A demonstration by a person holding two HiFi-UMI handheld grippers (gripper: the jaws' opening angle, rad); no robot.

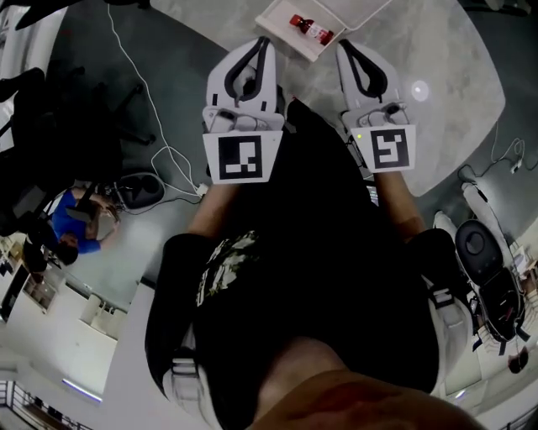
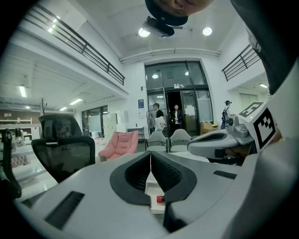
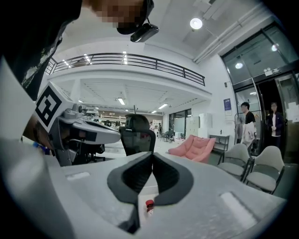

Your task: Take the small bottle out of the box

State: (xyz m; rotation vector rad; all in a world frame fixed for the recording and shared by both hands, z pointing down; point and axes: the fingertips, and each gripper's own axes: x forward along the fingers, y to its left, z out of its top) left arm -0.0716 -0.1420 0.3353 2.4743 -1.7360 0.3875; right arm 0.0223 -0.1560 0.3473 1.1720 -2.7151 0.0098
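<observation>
The left gripper (image 1: 263, 42) and right gripper (image 1: 344, 47) are hovering with jaws pressed together, empty. The small bottle (image 1: 311, 29) is lying diagonally in the open box (image 1: 279, 23) by the table's (image 1: 437, 50) near edge, just ahead between them and seemingly nearer the right.

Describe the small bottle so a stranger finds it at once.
Start at the round grey table in the head view; a shallow white box sits on it at the top of the picture. The small bottle lies on its side inside, its red cap and reddish body the only colour there.
</observation>
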